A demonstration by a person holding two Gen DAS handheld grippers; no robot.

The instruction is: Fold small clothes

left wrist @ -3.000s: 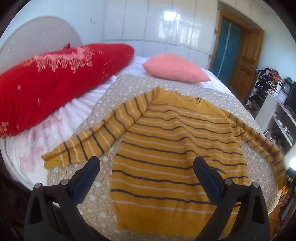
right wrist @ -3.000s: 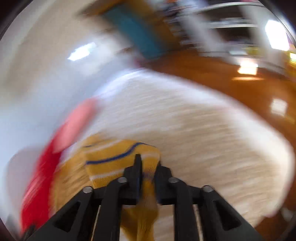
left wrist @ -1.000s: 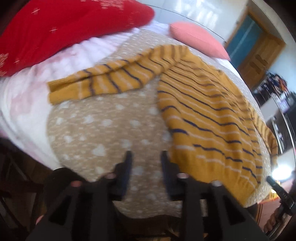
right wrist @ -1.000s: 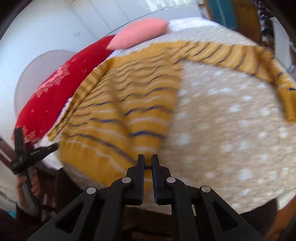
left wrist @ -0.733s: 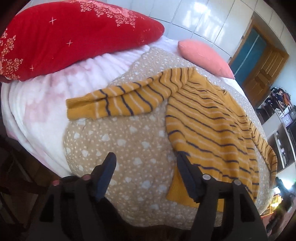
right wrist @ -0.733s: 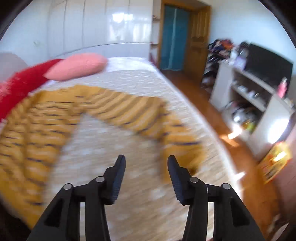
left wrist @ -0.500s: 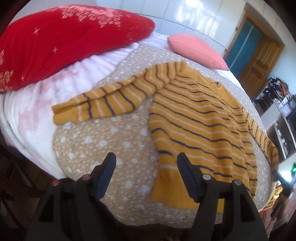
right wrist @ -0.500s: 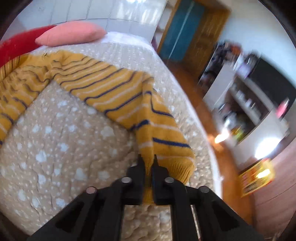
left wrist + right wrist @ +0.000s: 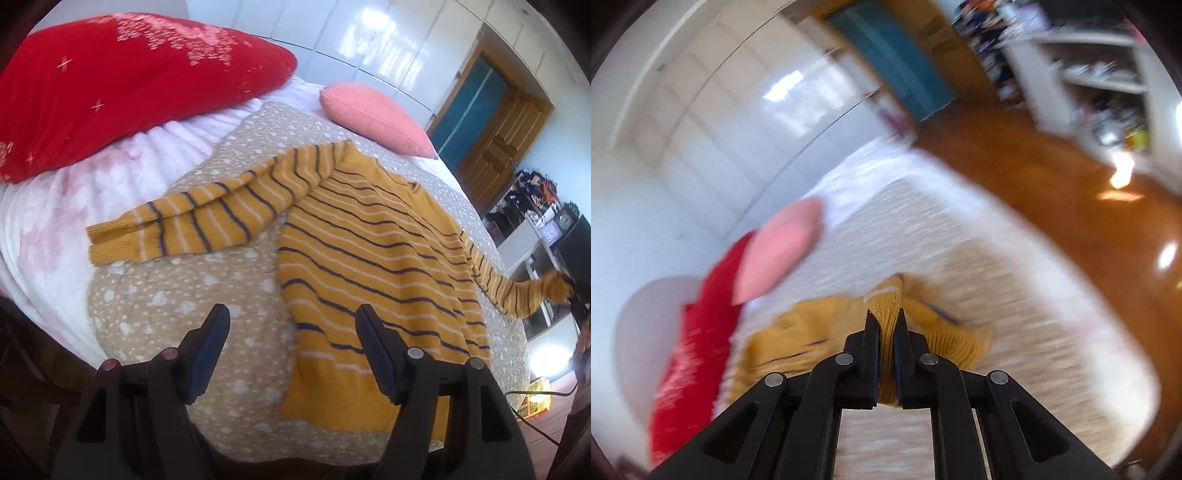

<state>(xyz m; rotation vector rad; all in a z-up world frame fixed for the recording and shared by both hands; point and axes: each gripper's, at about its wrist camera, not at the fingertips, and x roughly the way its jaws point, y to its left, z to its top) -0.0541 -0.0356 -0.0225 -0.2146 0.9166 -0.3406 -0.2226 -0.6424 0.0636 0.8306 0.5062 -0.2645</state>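
A mustard sweater [image 9: 373, 254] with navy and white stripes lies flat on the dotted beige blanket [image 9: 177, 295]. Its left sleeve [image 9: 192, 221] stretches out towards the bed's left edge. My left gripper [image 9: 291, 328] is open and empty, above the blanket just left of the sweater's hem. My right gripper [image 9: 885, 325] is shut on the right sleeve cuff [image 9: 886, 306]; in the left wrist view that cuff [image 9: 554, 288] is lifted off the bed at the far right. The right wrist view is blurred.
A big red pillow [image 9: 122, 77] and a pink pillow [image 9: 373, 118] lie at the head of the bed. A white-pink cover [image 9: 55, 221] hangs over the left side. Shelves [image 9: 532, 236] and a wooden door [image 9: 498, 140] stand to the right, beyond the wooden floor [image 9: 1089, 206].
My right gripper opened, moved to the right sleeve cuff, shut on it and lifted it. My left gripper opened and stays near the hem's left corner.
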